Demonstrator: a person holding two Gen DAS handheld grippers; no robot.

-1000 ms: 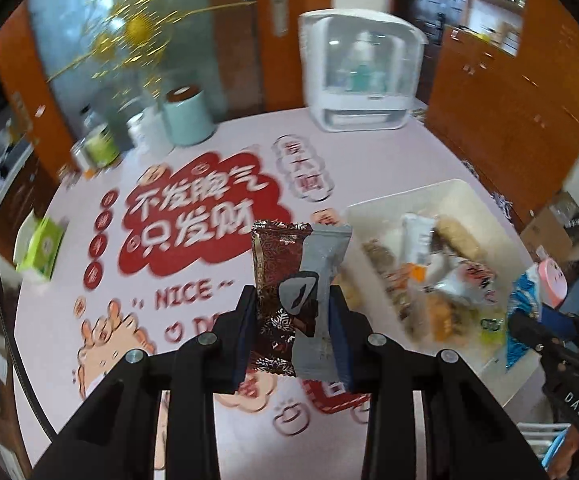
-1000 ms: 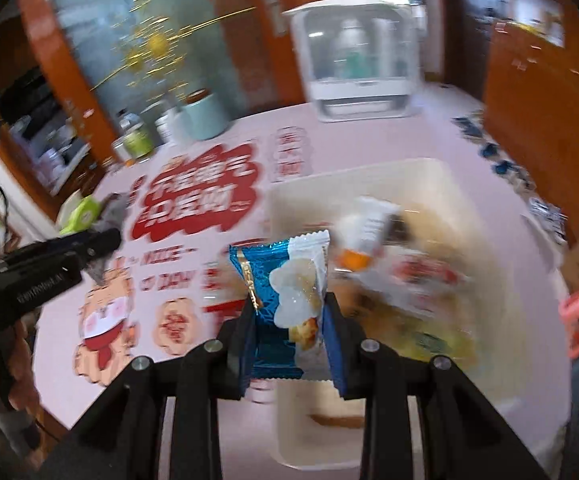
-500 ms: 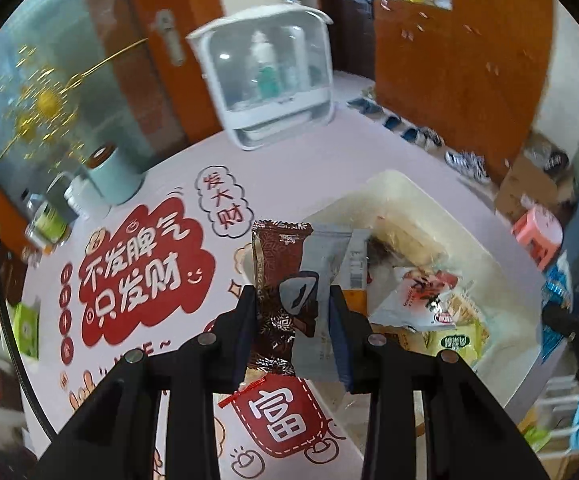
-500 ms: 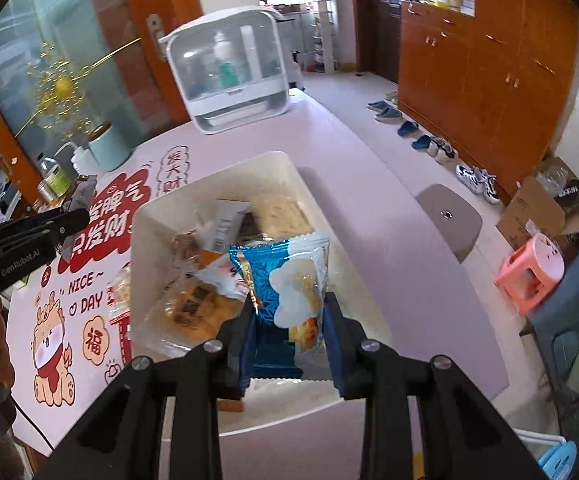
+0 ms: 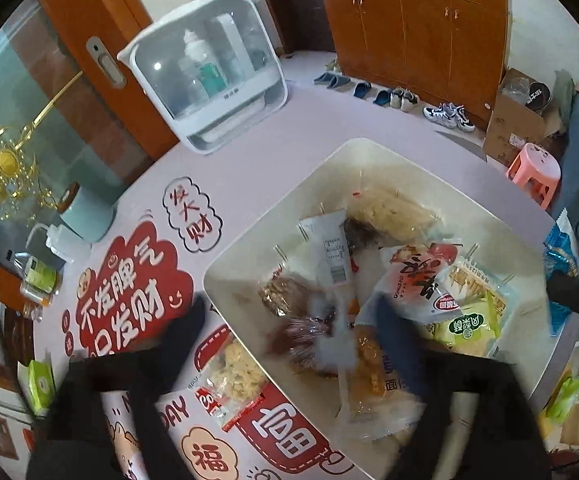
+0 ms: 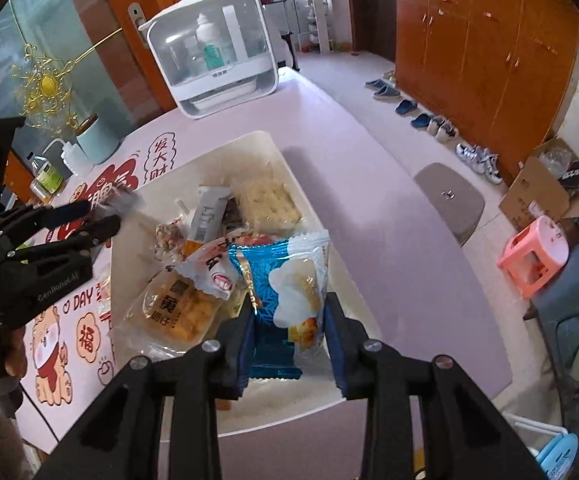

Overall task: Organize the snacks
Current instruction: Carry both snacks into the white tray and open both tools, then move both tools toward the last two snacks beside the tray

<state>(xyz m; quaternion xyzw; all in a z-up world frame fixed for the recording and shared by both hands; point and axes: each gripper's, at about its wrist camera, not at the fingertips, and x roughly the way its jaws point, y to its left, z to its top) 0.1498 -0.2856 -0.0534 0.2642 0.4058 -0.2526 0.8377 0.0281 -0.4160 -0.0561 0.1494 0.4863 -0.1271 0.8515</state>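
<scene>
A white tray (image 5: 249, 256) on the table holds several snack packets; it also shows in the right wrist view (image 6: 289, 160). My left gripper (image 5: 289, 332) is blurred and open over the tray's near corner. The brown and grey snack packet (image 5: 313, 340) is loose between its spread fingers, blurred, over the tray. My right gripper (image 6: 289, 312) is shut on a blue snack packet (image 6: 285, 288) and holds it above the tray's near edge. A clear packet of pale snacks (image 5: 229, 376) lies on the table just left of the tray.
A white clear-fronted cabinet (image 5: 209, 80) stands at the table's far side. A mint canister (image 5: 85, 216), a squeeze bottle and jars sit at the far left. A green tissue pack (image 5: 41, 384) lies at the left edge. A pink stool (image 6: 537, 252) is on the floor.
My left gripper has opened and the brown and grey packet has left its grip over the tray. Both grippers have moved over the tray. The right still holds the blue packet.
</scene>
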